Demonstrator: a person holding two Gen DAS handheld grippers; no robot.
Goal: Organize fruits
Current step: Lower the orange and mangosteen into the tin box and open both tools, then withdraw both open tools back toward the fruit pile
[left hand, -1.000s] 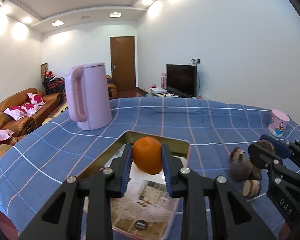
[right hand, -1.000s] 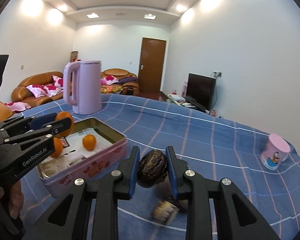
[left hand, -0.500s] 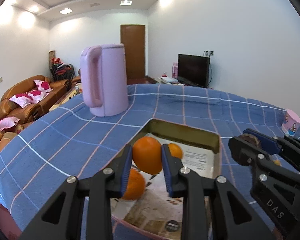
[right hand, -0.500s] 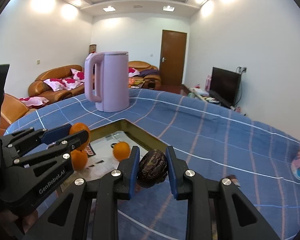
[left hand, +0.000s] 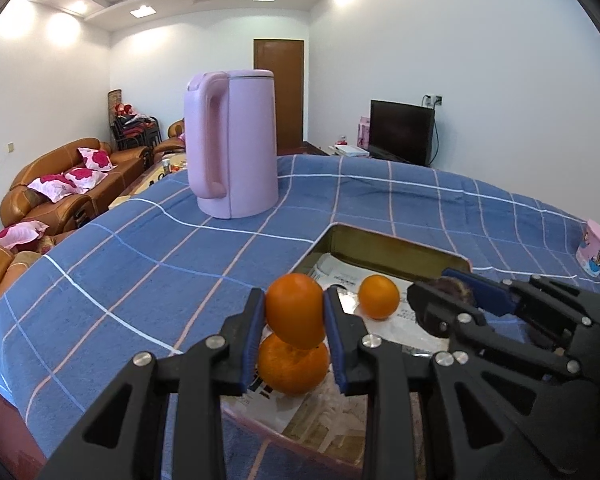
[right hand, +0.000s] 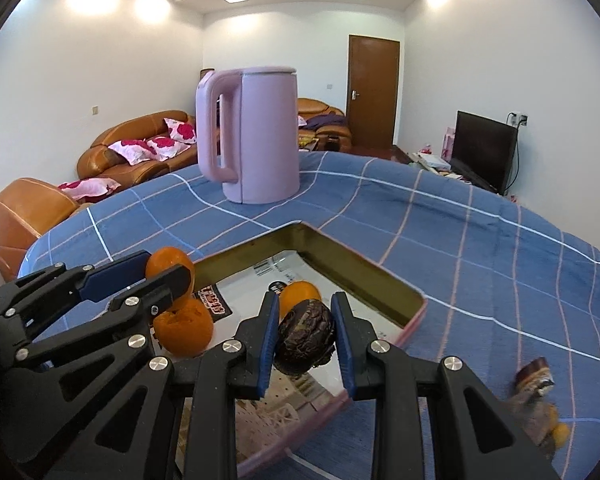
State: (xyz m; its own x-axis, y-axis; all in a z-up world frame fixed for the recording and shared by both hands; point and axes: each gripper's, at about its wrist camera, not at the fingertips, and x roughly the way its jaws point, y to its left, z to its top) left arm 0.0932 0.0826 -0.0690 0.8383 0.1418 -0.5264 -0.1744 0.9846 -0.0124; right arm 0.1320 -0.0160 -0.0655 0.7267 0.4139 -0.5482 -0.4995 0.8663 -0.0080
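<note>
My left gripper [left hand: 295, 318] is shut on an orange [left hand: 294, 311] and holds it over the near left part of the pink tin tray [left hand: 396, 245]. Under it a second orange [left hand: 292, 370] lies in the tray, and a third orange [left hand: 378, 297] rests farther in. My right gripper [right hand: 305, 330] is shut on a dark wrinkled passion fruit [right hand: 305, 337] above the tray's [right hand: 384, 278] near side. The right wrist view also has the left gripper [right hand: 168, 270] with its orange [right hand: 168, 261] at the left, above the orange lying in the tray [right hand: 184, 327].
A tall pink kettle [left hand: 236, 144] stands on the blue checked tablecloth [left hand: 140, 248] behind the tray. A small pink cup [left hand: 596, 247] sits at the far right. More dark fruit pieces [right hand: 534, 404] lie on the cloth right of the tray. Sofas stand beyond the table's left edge.
Both grippers have moved left with their fruit, the left to above an orange in the tray and the right from the loose fruit pieces to over the tray. Neither grip has changed.
</note>
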